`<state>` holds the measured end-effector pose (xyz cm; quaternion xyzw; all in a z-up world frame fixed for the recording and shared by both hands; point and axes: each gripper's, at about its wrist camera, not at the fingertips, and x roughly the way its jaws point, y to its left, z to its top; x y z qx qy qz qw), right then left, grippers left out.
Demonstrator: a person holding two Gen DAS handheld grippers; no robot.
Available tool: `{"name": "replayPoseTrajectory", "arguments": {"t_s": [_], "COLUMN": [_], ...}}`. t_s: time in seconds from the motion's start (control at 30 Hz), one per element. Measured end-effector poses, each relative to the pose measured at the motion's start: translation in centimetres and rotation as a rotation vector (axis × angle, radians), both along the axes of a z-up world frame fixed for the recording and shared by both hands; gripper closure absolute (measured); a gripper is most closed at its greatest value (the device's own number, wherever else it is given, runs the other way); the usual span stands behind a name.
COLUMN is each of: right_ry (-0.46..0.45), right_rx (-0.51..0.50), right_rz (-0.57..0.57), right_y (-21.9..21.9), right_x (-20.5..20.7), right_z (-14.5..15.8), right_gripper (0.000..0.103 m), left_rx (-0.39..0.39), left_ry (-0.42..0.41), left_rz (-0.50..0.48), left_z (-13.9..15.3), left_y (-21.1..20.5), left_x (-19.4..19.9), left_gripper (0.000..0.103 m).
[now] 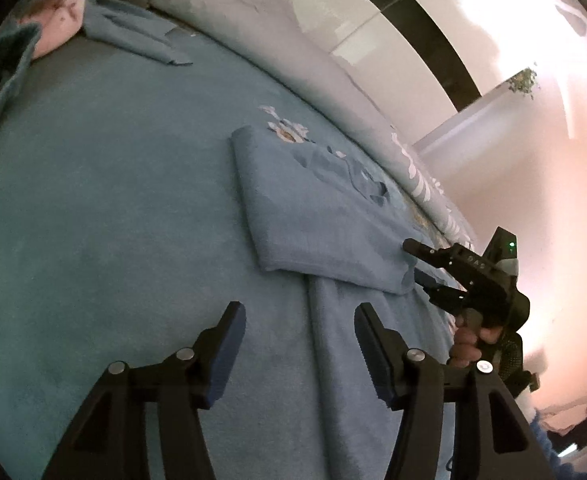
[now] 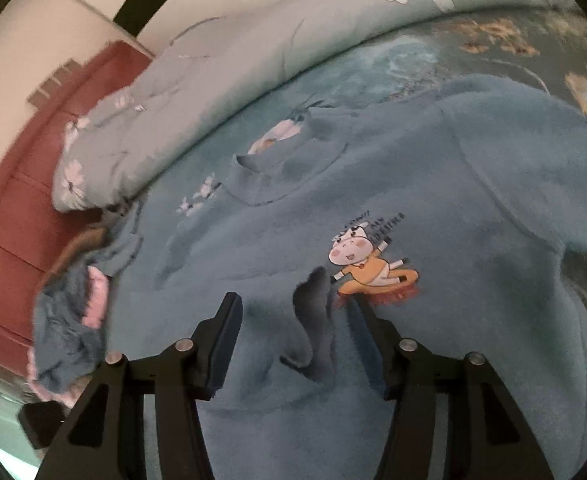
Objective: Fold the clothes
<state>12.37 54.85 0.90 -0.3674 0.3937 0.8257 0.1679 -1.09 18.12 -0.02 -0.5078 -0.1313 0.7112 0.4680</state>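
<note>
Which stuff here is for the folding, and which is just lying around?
For the folding:
blue sweater
left gripper
right gripper

Just lying around:
flowered quilt
crumpled blue and pink clothes
red headboard

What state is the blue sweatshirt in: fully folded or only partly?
Partly folded. One sleeve lies folded across the blue sweatshirt, while the body is spread on the bed, cartoon print showing.

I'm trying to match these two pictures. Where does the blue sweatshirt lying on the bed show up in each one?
Left wrist view: the blue sweatshirt lies right of centre, a folded part on top, ahead of the open left gripper.
Right wrist view: it fills the middle and right, cartoon print near centre.
Shared landmark: the floral quilt bunched behind it.
</note>
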Motion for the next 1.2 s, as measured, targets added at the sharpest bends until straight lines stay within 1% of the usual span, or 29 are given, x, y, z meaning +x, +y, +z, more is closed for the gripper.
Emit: {"name": "replayPoseTrajectory", "arguments": {"t_s": [0.03, 0.07, 0.17, 0.23, 0.3, 0.37, 0.43, 0.5, 0.57, 0.7, 0.83, 0.93, 1.1, 1.13, 1.2], "right_ry": [0.004, 0.008, 0.036, 0.067, 0.074, 0.088, 0.097, 0.090, 0.048, -0.083, -0.141, -0.186, -0.194, -0.189, -0.156], "right_rx": [-0.003, -0.005, -0.003, 0.050, 0.121, 0.176, 0.242, 0.285, 0.304, 0.287, 0.246, 0.279, 0.317, 0.312, 0.282], "right_rz": [0.015, 0.031, 0.090, 0.140, 0.161, 0.161, 0.127, 0.092, 0.047, -0.063, -0.105, -0.141, -0.238, -0.243, -0.203], "right_y": [0.0, -0.1, -0.4, -0.8, -0.9, -0.6, 0.5, 2.1, 4.3, 7.8, 9.3, 9.7, 10.8, 11.0, 11.0], "right_x": [-0.4, -0.8, -1.8, -2.3, -2.4, -2.3, -1.8, -1.4, -0.9, -0.1, 0.9, 1.3, 3.9, 4.4, 4.7], "right_z": [0.1, 0.1, 1.3, 3.3, 5.6, 7.9, 10.0, 11.2, 11.0, 7.6, 4.5, 3.8, 4.2, 4.4, 4.8], "right_gripper": [0.075, 0.099, 0.099, 0.099, 0.099, 0.099, 0.099, 0.099, 0.099, 0.099, 0.099, 0.099, 0.099, 0.099, 0.099], "left_rx": [0.002, 0.005, 0.003, 0.003, 0.014, 0.021, 0.020, 0.018, 0.016, 0.017, 0.017, 0.016, 0.012, 0.008, 0.002], "left_ry": [-0.004, -0.008, -0.021, -0.026, -0.026, -0.031, -0.041, -0.051, -0.049, -0.053, -0.054, -0.055, -0.052, -0.043, -0.024], "left_rz": [0.003, 0.005, 0.014, 0.029, 0.041, 0.050, 0.057, 0.057, 0.055, 0.054, 0.053, 0.051, 0.045, 0.040, 0.030], "left_z": [0.0, 0.1, -0.1, -0.2, -0.2, -0.2, -0.4, -0.5, -0.5, -0.6, -0.7, -0.7, -0.8, -0.6, -0.2], "left_y": [-0.1, -0.1, -0.6, -1.0, -1.3, -1.5, -1.5, -1.5, -1.4, -1.1, -0.8, -0.6, -0.6, -0.3, 0.4], "left_x": [0.0, 0.0, -0.1, -0.1, -0.1, -0.3, -0.4, -0.5, -0.4, -0.5, -0.6, -0.6, -0.5, -0.8, -1.5], "left_gripper": [0.042, 0.042, 0.041, 0.041, 0.041, 0.041, 0.041, 0.041, 0.041, 0.041, 0.041, 0.041, 0.041, 0.041, 0.041]}}
